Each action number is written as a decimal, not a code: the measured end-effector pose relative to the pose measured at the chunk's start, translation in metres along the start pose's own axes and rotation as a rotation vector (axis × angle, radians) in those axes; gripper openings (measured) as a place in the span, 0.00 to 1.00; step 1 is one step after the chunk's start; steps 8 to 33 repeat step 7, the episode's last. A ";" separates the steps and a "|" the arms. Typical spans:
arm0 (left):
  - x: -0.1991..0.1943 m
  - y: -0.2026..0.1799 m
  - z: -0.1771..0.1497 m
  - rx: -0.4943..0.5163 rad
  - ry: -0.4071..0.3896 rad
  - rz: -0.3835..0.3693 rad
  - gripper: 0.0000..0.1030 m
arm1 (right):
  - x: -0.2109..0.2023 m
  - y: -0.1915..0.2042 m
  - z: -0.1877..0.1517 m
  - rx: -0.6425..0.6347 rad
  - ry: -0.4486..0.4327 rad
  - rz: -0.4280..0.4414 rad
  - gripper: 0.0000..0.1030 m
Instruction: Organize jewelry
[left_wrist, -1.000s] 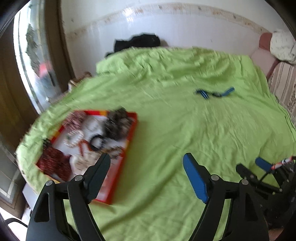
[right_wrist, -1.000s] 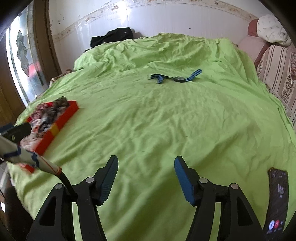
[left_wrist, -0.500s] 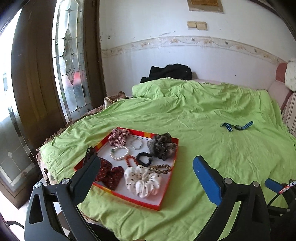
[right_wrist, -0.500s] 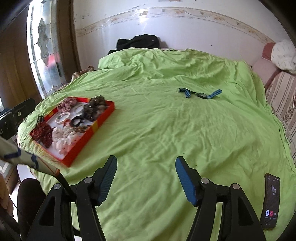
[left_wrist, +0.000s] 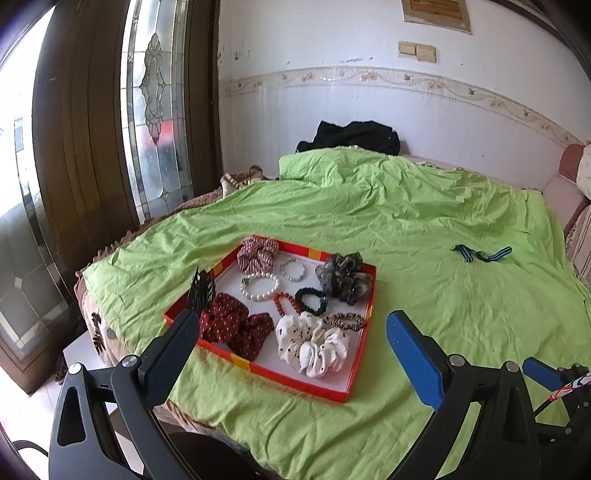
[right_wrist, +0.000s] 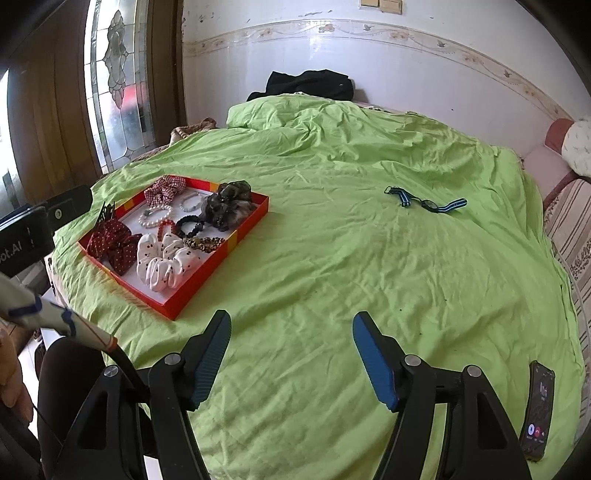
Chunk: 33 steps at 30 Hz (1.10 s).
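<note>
A red-rimmed tray (left_wrist: 334, 391) lies on the green bedsheet (left_wrist: 424, 288) near the bed's left near corner. Inside it sit a white dotted scrunchie (left_wrist: 312, 343) at the near right, a dark red dotted scrunchie (left_wrist: 236, 326) at the near left, a red checked scrunchie (left_wrist: 256, 251) at the far left and a grey-brown gauzy scrunchie (left_wrist: 343, 277) at the far right. Between them lie a pearl bracelet (left_wrist: 260, 288), a pale bead bracelet (left_wrist: 291, 269), a red bead bracelet (left_wrist: 282, 301), a black hair tie (left_wrist: 312, 301) and a leopard-print hair tie (left_wrist: 345, 320). A black hair claw (left_wrist: 201, 290) stands at the tray's left rim.

Well apart, to the far right on the sheet, lies a wristwatch with a blue striped strap (right_wrist: 424, 201). A phone (right_wrist: 537, 410) rests at the near right edge of the bed, and black clothing (right_wrist: 306, 85) is heaped by the far wall.

The left gripper (left_wrist: 291, 347) hovers before the tray, jaws spread wide with nothing grasped. The right gripper (right_wrist: 291, 354) hangs over bare sheet, its jaws opening and empty.
</note>
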<state>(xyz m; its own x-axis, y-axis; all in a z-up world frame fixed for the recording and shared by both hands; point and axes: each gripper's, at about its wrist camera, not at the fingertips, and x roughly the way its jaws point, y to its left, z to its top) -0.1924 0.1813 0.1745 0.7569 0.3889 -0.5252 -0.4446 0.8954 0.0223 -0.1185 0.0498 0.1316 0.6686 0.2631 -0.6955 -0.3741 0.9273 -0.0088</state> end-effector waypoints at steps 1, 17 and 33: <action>0.000 0.000 -0.001 0.005 0.003 0.006 0.98 | 0.000 0.001 -0.001 -0.002 0.004 0.000 0.71; 0.000 -0.008 -0.003 0.034 0.007 0.034 0.98 | 0.003 -0.005 -0.003 0.009 0.013 -0.003 0.74; 0.000 -0.008 -0.003 0.034 0.007 0.034 0.98 | 0.003 -0.005 -0.003 0.009 0.013 -0.003 0.74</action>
